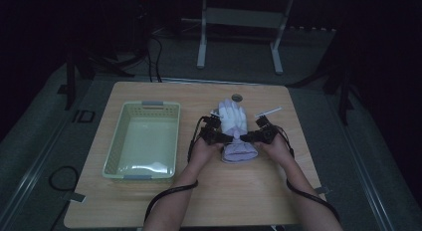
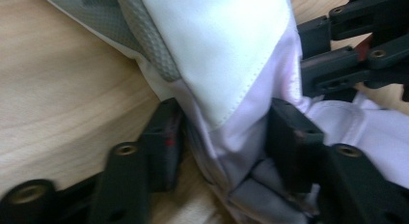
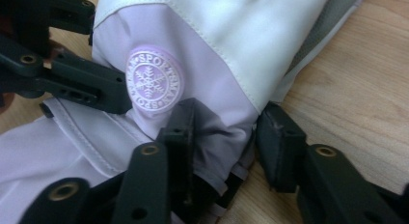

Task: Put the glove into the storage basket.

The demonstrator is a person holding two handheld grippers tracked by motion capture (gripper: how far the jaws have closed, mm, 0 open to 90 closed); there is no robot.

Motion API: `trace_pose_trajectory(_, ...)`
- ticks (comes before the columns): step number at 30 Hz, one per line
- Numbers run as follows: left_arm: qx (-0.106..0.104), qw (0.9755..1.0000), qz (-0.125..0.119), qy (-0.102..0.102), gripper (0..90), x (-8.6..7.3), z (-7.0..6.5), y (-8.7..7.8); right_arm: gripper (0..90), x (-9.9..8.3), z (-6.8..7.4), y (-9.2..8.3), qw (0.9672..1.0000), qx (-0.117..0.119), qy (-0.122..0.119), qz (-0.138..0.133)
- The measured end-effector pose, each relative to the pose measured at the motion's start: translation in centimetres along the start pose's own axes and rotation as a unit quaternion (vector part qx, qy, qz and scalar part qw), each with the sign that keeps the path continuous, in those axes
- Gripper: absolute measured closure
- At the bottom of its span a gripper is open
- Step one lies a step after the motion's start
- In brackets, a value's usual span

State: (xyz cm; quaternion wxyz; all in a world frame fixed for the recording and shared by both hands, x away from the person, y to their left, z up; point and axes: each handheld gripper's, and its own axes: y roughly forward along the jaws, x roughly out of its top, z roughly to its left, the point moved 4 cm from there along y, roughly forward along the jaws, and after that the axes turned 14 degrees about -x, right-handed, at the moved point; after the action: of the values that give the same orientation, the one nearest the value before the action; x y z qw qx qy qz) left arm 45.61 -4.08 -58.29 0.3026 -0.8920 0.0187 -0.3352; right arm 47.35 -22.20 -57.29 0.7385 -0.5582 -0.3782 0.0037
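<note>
I see glove (image 1: 235, 129) frame centre, left gripper (image 2: 219, 137) and right gripper (image 3: 224, 137) each pinching wrist fabric. Basket (image 1: 143, 141) left, well apart. Room dark, glove fingers hard to make out.

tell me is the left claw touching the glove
Touching. In the left gripper view, the left claw has both jaws pressed against a bunched fold of the white glove, pinching the fabric between them.
</note>
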Motion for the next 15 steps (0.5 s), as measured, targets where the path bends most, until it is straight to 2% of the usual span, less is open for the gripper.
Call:
trace_pose_trajectory(3, -0.009, 0.9999, 0.000, -0.009, 61.1, 0.1, -0.1, 0.0, 69.8, 0.1, 0.4, -0.1, 0.9998, -0.016, -0.013, -0.002)
trace_pose_trajectory(7, -0.011, 0.9999, 0.005, -0.004, 70.6, 0.5, -0.3, -0.3, 78.5, 0.1, 1.0, -0.6, 0.9984, -0.044, -0.027, -0.022)
trace_pose_trajectory(9, -0.014, 0.9999, 0.008, 0.007, 73.0, 0.6, -0.7, -0.6, 79.8, 0.1, 1.3, -1.0, 0.9973, -0.053, -0.036, -0.037)
trace_pose_trajectory(12, -0.021, 0.9997, 0.007, 0.009, 74.4, 0.7, -1.1, -0.9, 80.4, -0.1, 1.4, -1.6, 0.9965, -0.054, -0.041, -0.049)
trace_pose_trajectory(15, -0.027, 0.9991, 0.003, 0.032, 75.0, 1.2, -2.4, -1.9, 81.0, 0.1, 2.0, -3.3, 0.9942, -0.066, -0.054, -0.065)
